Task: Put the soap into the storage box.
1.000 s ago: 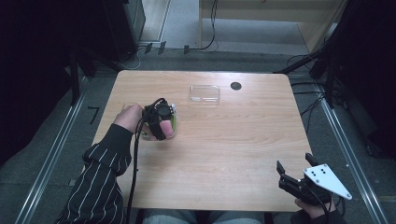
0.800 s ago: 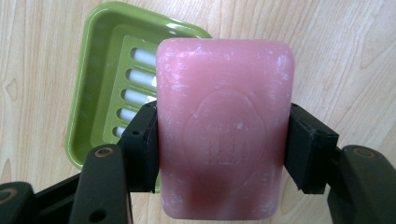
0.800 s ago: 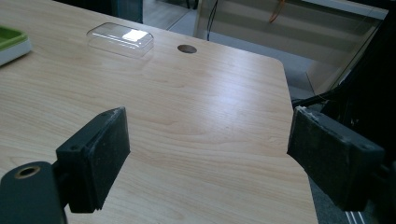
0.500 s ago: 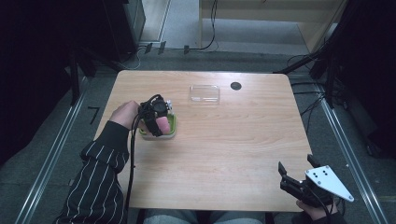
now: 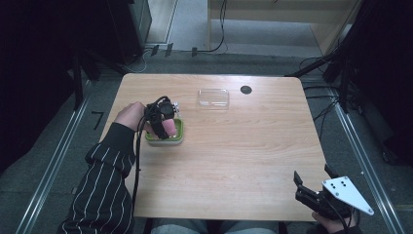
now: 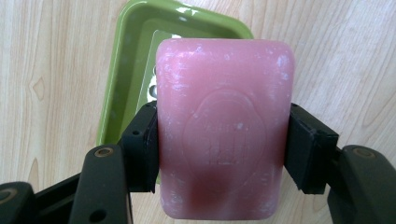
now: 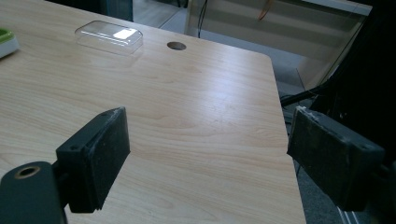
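Holding the pink soap point(image 6: 223, 135) tight between its jaws, your left gripper point(image 5: 163, 117) has moved from beside the green dish point(image 6: 135, 70) to right above it. The soap is smooth and blocky. Your right gripper point(image 7: 210, 158) stays wide apart, holding nothing, at the wooden table's point(image 5: 243, 146) corner.

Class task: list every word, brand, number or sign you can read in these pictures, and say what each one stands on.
Pink soap bar, held in the left tool: an oval emblem with raised lettering is pressed into its face, too faint and worn to read.
Green soap dish: no text.
Clear plastic lid: no text.
Wooden table: no text.
Nothing legible anywhere.
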A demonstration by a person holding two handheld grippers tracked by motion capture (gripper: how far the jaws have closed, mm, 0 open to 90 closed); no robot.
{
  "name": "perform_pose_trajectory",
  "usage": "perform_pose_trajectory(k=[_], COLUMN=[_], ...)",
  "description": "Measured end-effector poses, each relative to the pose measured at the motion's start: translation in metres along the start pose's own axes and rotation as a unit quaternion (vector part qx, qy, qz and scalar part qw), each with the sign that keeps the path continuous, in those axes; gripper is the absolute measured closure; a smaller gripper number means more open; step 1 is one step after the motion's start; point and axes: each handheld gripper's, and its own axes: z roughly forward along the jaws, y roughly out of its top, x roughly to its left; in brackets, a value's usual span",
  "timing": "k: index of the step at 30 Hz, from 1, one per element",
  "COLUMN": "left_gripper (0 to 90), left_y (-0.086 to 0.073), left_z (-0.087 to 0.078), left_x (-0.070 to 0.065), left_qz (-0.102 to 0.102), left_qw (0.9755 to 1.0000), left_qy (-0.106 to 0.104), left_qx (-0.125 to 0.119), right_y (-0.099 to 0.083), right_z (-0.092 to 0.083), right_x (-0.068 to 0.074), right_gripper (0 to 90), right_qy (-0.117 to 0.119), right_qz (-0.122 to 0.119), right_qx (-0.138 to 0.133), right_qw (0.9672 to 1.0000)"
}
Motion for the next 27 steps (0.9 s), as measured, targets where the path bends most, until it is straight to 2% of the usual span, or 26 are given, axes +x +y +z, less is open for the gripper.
perform_pose_trajectory(k=[11,14,17,27], left_gripper=[38.7,38.7,38.7,38.7], left_y=[-0.001,0.000,0.001,0.003], left_z=[0.003,0.004,0.005,0.011], left_x=[0.004,0.005,0.007,0.012], left_qz=[0.020,0.024,0.022,0.043], left_qw=[0.9998,0.9997,0.9997,0.9988], left_qy=[0.001,0.004,0.009,0.025], left_qx=[-0.002,0.001,-0.010,-0.003], right_y=[-0.001,-0.001,-0.001,-0.001], right_z=[-0.001,-0.001,-0.001,-0.001], right_x=[0.000,0.000,-0.001,0.000], right_gripper=[13.8,13.7,13.7,13.7], right_qy=[-0.002,-0.002,-0.001,-0.002], right_qz=[0.003,0.003,0.003,0.001], right_qx=[0.000,0.000,0.000,0.000], right_qw=[1.0000,1.0000,1.0000,1.0000])
